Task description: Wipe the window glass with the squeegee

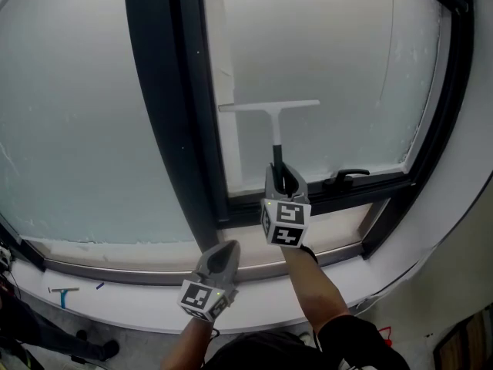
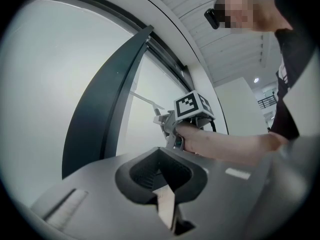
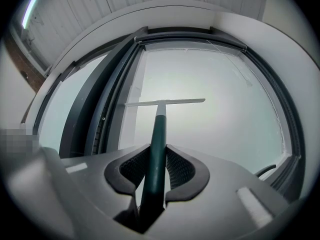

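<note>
right gripper [image 1: 280, 173] clamped on squeegee [image 1: 269, 108] handle, blade against window glass [image 1: 347, 60] mid-pane for the stroke | left gripper [image 1: 223, 254] jaws together, empty, low by sill [image 1: 131, 297], likely keeping clear

The squeegee [image 1: 275, 126] handle's lower end is hidden within the right gripper [image 1: 279, 172].

R gripper [image 1: 282, 177] is raised, pointing up & fwd, jaws clamped on the squeegee [image 1: 275, 126] handle. R forearm [image 1: 317, 284] is bare & stretched out, w/ a dark sleeve [image 1: 356, 336] at the elbow. L gripper [image 1: 223, 251] sits lower, to the L of it, jaws together w/ nothing between. L forearm [image 1: 179, 351] only just shows at the bottom edge.
</note>
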`<state>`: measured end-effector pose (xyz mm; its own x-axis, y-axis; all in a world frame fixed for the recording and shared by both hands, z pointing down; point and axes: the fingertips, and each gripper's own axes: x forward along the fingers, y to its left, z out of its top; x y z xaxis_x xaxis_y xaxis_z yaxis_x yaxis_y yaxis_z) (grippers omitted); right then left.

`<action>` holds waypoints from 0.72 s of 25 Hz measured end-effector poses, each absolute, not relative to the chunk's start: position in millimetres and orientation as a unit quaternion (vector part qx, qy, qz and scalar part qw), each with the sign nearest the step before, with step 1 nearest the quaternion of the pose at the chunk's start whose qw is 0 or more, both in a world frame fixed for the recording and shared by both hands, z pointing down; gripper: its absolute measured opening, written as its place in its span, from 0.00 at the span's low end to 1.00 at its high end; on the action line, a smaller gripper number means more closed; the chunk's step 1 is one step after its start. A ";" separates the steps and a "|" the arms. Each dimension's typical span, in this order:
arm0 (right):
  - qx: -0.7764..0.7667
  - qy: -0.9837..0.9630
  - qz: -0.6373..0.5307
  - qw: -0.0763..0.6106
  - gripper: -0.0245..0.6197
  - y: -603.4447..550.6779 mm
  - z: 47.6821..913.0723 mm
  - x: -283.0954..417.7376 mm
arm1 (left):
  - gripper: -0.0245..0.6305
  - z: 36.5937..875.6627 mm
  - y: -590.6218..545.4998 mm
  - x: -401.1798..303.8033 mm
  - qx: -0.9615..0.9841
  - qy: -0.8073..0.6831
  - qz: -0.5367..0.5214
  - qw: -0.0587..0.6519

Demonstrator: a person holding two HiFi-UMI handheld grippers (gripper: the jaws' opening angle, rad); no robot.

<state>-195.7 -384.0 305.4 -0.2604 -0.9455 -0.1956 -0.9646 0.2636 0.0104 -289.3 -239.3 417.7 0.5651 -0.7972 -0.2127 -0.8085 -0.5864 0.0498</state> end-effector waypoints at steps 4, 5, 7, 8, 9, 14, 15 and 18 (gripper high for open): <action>-0.602 0.794 0.061 0.064 0.19 -382.8 317.3 -194.5 | 0.04 420.5 -244.2 -288.1 -0.884 0.454 0.106 0.030; -0.601 0.794 0.059 0.062 0.19 -382.5 321.0 -194.9 | 0.04 420.4 -245.5 -288.1 -0.884 0.455 0.106 0.031; -0.600 0.796 0.058 0.056 0.19 -381.5 327.8 -195.2 | 0.04 419.7 -248.3 -287.3 -0.882 0.458 0.106 0.032; -0.600 0.796 0.058 0.053 0.19 -380.8 331.1 -194.7 | 0.04 419.2 -249.4 -286.4 -0.881 0.459 0.106 0.033; -0.600 0.797 0.058 0.051 0.19 -380.3 334.4 -193.8 | 0.03 418.9 -250.2 -285.4 -0.881 0.461 0.105 0.034; -0.599 0.798 0.049 0.047 0.19 -379.2 348.8 -192.2 | 0.04 421.7 -250.9 -282.8 -0.880 0.463 0.100 0.034; -0.601 0.797 0.049 0.045 0.19 -379.6 351.7 -191.2 | 0.03 423.2 -250.8 -282.8 -0.880 0.463 0.099 0.033; -0.603 0.795 0.044 0.040 0.19 -379.4 360.9 -189.4 | 0.04 427.3 -250.2 -284.5 -0.880 0.464 0.095 0.032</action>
<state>-189.4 -379.4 360.9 -0.2694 -0.9558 -0.1175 -0.9630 0.2688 0.0212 -284.5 -250.2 427.3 0.5511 -0.8109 -0.1968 -0.8231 -0.5670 0.0314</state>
